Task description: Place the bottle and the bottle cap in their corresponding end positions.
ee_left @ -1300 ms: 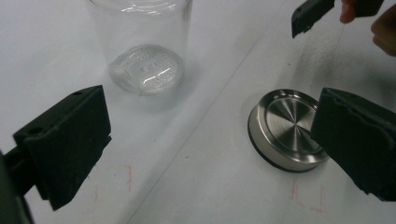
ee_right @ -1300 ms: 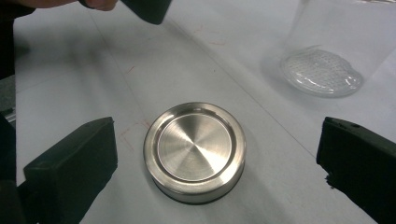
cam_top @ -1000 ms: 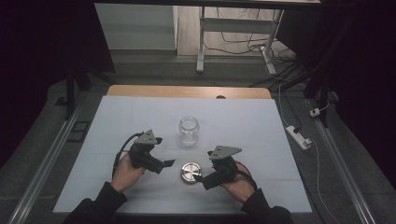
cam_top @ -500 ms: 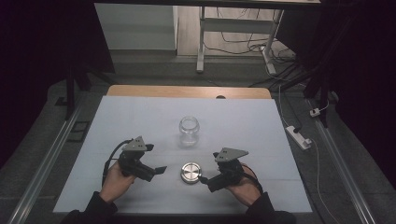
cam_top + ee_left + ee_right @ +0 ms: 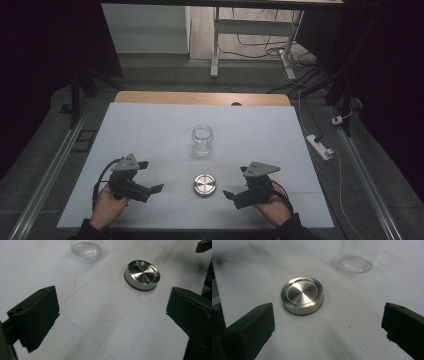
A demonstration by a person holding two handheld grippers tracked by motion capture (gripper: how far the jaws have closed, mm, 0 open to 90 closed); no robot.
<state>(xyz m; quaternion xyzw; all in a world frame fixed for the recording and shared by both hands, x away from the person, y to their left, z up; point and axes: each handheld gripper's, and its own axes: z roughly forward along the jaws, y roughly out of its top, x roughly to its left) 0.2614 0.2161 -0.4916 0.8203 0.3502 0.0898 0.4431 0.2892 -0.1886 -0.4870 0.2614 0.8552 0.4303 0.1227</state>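
Note:
A clear glass jar (image 5: pixel 202 140) stands upright without a lid at the table's middle. Its round metal lid (image 5: pixel 205 184) lies flat on the white table (image 5: pixel 140 130), nearer the person. My left gripper (image 5: pixel 150 176) is left of the lid, open, touching nothing. My right gripper (image 5: pixel 235 182) is right of the lid, also open and apart from it. In the left gripper view the lid (image 5: pixel 142 275) lies beyond the wide-apart jaws of the gripper (image 5: pixel 112 312), the jar's base (image 5: pixel 86 247) farther off. The right gripper view has the lid (image 5: pixel 302 295) ahead of its gripper (image 5: pixel 327 327), with the jar (image 5: pixel 357 260) behind.
A wooden strip (image 5: pixel 200 97) runs along the table's far edge. A white power strip (image 5: pixel 320 146) and cables lie on the floor to the right. Metal rails (image 5: pixel 45 185) flank the table. Faint red marks (image 5: pixel 145 298) show on the sheet near the lid.
Both grippers have drawn outward from the lid and back toward the person, the left one farther. The lid and jar have stayed where they were.

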